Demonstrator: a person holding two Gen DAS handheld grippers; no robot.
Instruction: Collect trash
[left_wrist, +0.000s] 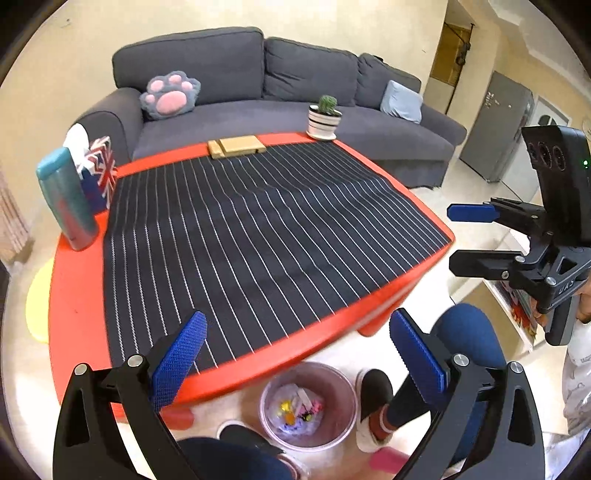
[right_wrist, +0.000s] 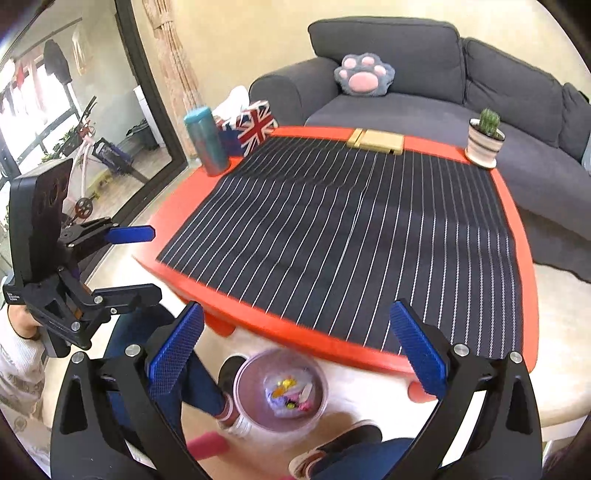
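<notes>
A clear plastic trash bin stands on the floor by the table's near edge, with small colourful scraps of trash in its bottom. It also shows in the right wrist view. My left gripper is open and empty, held above the bin and the table's front edge. My right gripper is open and empty, also above the bin. Each gripper shows in the other's view: the right one at the right, the left one at the left.
The red table carries a dark striped cloth, a teal bottle, a Union Jack tissue box, wooden blocks and a potted cactus. A grey sofa stands behind. The person's legs and feet flank the bin.
</notes>
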